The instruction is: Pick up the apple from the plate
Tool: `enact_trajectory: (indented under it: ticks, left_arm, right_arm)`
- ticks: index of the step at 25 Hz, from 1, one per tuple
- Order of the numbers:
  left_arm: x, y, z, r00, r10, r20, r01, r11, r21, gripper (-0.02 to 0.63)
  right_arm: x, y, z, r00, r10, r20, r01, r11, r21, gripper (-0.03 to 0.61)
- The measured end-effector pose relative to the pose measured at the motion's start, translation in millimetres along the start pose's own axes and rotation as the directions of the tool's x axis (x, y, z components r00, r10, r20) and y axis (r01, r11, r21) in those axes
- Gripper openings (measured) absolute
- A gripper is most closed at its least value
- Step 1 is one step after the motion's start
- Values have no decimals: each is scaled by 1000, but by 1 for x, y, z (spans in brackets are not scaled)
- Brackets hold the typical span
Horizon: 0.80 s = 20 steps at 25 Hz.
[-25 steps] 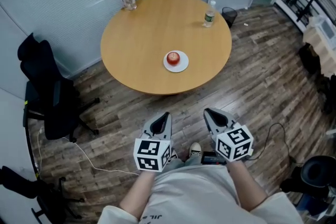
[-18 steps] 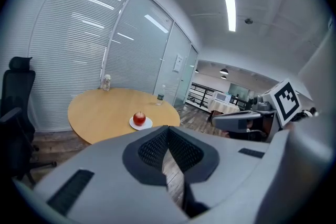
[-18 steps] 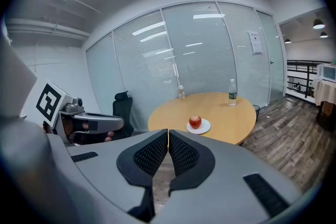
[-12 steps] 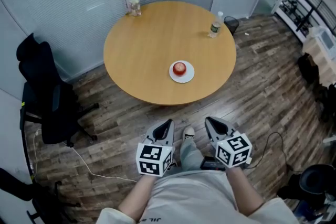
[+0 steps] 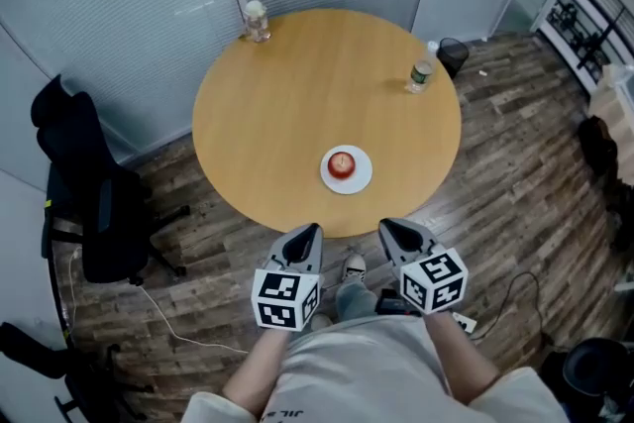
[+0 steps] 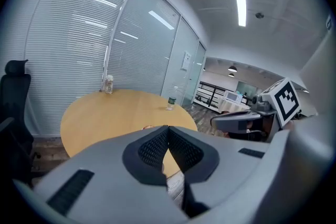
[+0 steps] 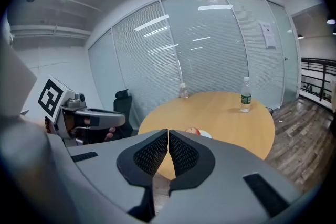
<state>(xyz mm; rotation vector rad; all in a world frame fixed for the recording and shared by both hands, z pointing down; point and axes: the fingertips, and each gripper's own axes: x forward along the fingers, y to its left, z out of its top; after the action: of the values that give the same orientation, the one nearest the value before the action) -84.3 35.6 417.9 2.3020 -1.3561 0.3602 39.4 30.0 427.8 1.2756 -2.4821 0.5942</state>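
A person stands at the near edge of a round wooden worktop (image 5: 297, 94) with the left hand-held gripper (image 5: 307, 233) and the right hand-held gripper (image 5: 389, 227) side by side and pointing forward and down. Both are short of the red apple (image 5: 341, 162), which sits on a small white round plate (image 5: 361, 180) just ahead of them, close to the worktop's near rim. Each gripper view shows that gripper's dark ribbed pads pressed together with nothing between them, so both tools are closed and empty, and neither touches the fruit. The main risk, judged from here, is an approach with the jaws closed. Blunt, joined tips would nudge the apple rather than take it, and a smooth, round fruit could roll off the shallow plate, or the plate itself could skid across the bare wood. A grip set off-centre could also squeeze the apple sideways out of the pads. At the far side stand a clear plastic bottle with a green label (image 5: 421, 74) and a small clear glass jar (image 5: 258, 20), both well away from the plate and unlikely to be disturbed. The bottle's label is too small to read, and a white notice on the glass partition (image 7: 268, 34) is also illegible. The only clear print is the black-and-white square markers on the grippers' cubes.
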Motion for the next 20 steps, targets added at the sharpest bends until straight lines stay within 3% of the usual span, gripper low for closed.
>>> enact_trajectory:
  ticks: [13, 20]
  left_arm:
    - [73, 39, 49, 994, 106, 37, -105, 994, -29, 3]
    - [98, 45, 56, 997, 78, 4, -78, 997, 2, 3]
  right_arm:
    - [61, -70, 38, 996, 84, -40, -85, 996, -37, 31]
    - [75, -89, 44, 997, 55, -55, -55, 998, 1, 31]
